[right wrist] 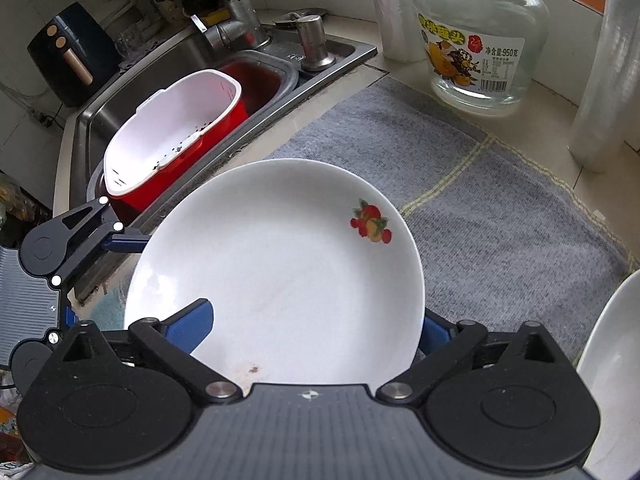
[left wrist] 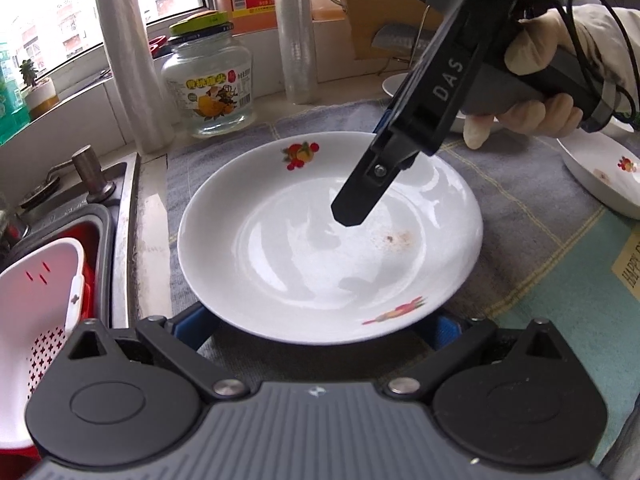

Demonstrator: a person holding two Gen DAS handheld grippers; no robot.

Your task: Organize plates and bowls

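Note:
A white plate with fruit prints [left wrist: 320,248] lies on a grey cloth [left wrist: 520,208]; it also shows in the right wrist view [right wrist: 288,272]. My right gripper [left wrist: 352,216] reaches over the plate's far-right rim; in its own view one blue finger [right wrist: 196,320] lies on top of the plate and the other is below the rim, so it grips the plate. My left gripper [left wrist: 320,332] sits at the plate's near edge with its blue fingers [left wrist: 192,320] spread wide under the rim.
A second white dish [left wrist: 604,176] lies at the right, also in the right wrist view [right wrist: 612,380]. A glass jar [left wrist: 208,80] and plastic rolls [left wrist: 132,68] stand behind. The sink with a red-and-white colander [right wrist: 172,132] is at the left.

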